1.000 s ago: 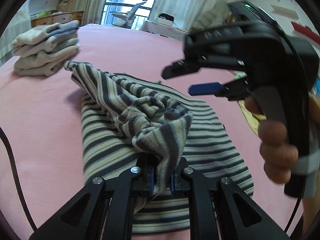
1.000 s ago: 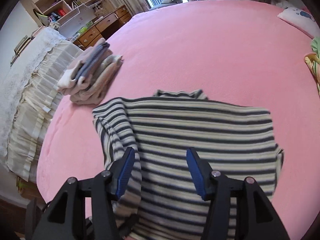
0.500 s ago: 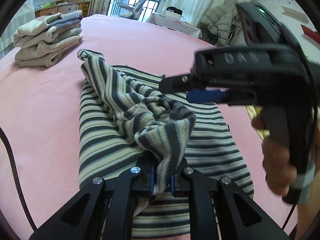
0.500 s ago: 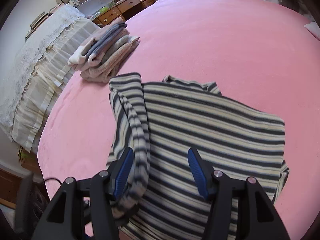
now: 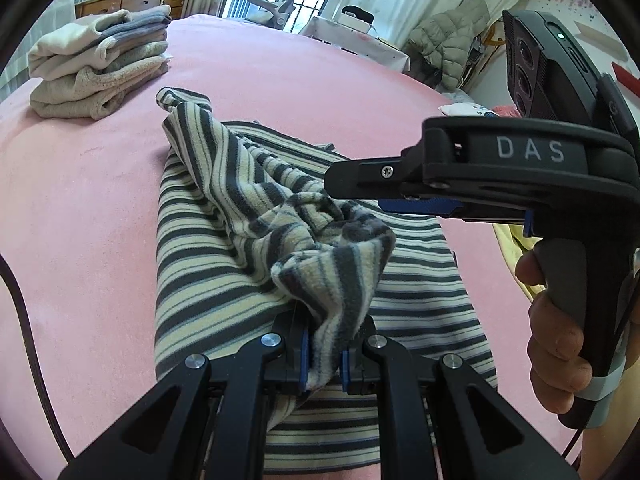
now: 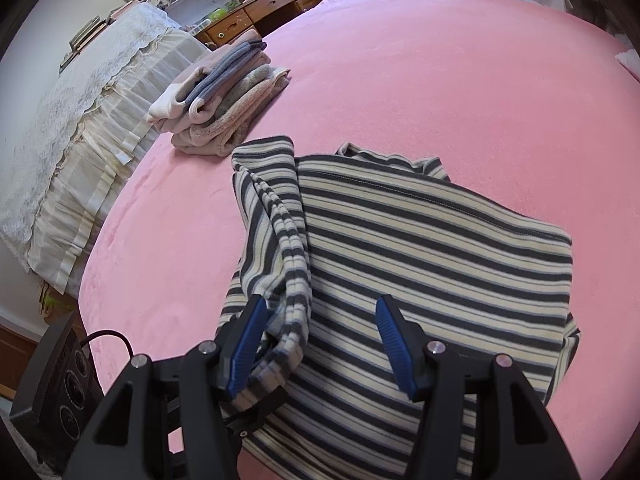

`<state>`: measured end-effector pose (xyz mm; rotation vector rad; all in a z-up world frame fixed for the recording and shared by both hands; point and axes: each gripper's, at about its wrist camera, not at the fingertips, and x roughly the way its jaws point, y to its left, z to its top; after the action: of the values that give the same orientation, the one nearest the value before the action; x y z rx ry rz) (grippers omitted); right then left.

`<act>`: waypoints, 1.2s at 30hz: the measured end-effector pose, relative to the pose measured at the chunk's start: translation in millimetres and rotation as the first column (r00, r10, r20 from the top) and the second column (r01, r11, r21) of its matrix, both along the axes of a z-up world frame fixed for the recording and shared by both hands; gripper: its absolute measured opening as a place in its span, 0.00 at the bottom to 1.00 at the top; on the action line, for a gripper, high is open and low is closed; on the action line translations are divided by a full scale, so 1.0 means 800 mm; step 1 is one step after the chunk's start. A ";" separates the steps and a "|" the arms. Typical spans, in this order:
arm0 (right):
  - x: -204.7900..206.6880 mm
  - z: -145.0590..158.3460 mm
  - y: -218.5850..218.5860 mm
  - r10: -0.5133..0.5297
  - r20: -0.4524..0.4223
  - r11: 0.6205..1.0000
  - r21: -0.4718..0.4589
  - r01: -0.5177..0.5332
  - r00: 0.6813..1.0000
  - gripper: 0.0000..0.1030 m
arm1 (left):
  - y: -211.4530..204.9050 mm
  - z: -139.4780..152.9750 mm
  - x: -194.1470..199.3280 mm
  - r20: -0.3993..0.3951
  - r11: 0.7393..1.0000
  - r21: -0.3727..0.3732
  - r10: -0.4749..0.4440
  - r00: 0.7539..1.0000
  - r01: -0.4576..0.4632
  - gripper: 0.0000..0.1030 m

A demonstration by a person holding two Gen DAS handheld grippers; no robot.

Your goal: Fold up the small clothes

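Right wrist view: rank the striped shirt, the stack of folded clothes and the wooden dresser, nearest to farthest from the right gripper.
1. Striped shirt, directly under and ahead of the right gripper, whose jaws stand open.
2. Stack of folded clothes, farther up the pink bed, to the left.
3. Wooden dresser, beyond the bed's far edge, upper left.

We see a fuzzy fleece striped top [image 5: 224, 216], a soft matt pink plush bed cover [image 6: 460, 80], and matt black plastic gripper arms with ribbed blue pads [image 6: 390, 334].
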<state>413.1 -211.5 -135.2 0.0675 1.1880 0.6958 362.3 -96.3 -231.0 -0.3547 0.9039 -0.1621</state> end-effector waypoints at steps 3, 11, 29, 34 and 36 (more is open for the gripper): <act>-0.002 0.000 0.004 0.017 0.006 1.000 -0.015 -0.017 1.000 0.56 | 0.004 -0.001 0.005 -0.018 1.000 -0.025 0.000 1.000 -0.001 0.09; 0.009 0.001 0.050 0.090 0.007 0.995 -0.042 -0.090 0.996 0.56 | 0.011 0.000 0.003 0.003 0.995 -0.096 0.011 1.000 -0.011 0.09; 0.017 -0.033 0.133 0.236 -0.030 0.945 -0.227 -0.236 0.971 0.11 | 0.028 0.001 -0.006 0.015 0.992 -0.123 0.000 1.000 0.002 0.09; 0.008 -0.008 0.094 0.160 0.057 0.966 -0.215 -0.144 0.985 0.10 | 0.017 0.015 -0.010 0.034 0.994 -0.106 -0.014 0.999 0.018 0.09; 0.007 0.000 0.075 0.116 0.082 0.974 -0.204 -0.097 0.990 0.10 | 0.010 0.022 -0.012 0.044 0.994 -0.102 -0.025 0.999 0.029 0.09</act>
<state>418.6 -151.8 -135.2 -0.1973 1.1714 0.6630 353.1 -88.6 -213.4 -0.4334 0.8599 -0.2413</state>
